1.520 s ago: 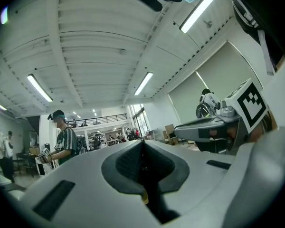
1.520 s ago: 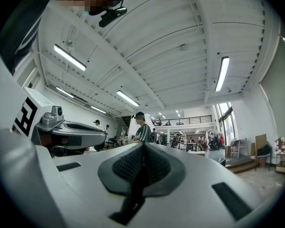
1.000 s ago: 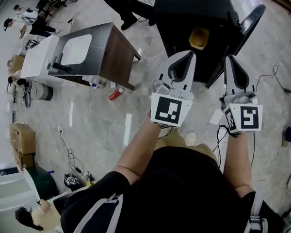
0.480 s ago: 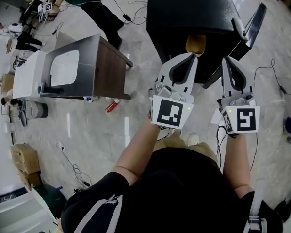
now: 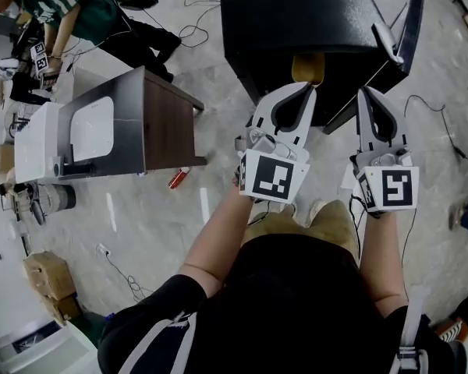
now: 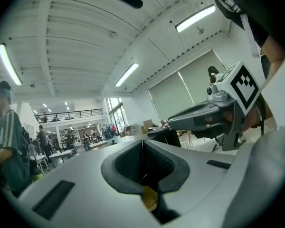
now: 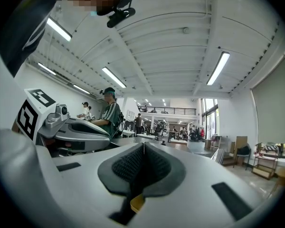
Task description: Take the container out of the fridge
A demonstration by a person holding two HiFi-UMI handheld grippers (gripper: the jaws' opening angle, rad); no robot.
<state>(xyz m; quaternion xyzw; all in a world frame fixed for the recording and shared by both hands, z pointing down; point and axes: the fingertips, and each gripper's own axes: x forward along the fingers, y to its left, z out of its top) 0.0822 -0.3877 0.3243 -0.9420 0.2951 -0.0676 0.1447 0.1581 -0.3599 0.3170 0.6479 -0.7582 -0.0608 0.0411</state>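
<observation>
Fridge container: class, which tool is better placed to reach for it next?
Probably left: the left tool points straight at the yellow container in the open fridge, while the right tool aims beside it, toward the door. Both are shut.

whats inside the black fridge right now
With the door open, a yellowish container shows at the front of the black fridge, just beyond the left gripper. The fridge's top covers the rest of the inside.
</observation>
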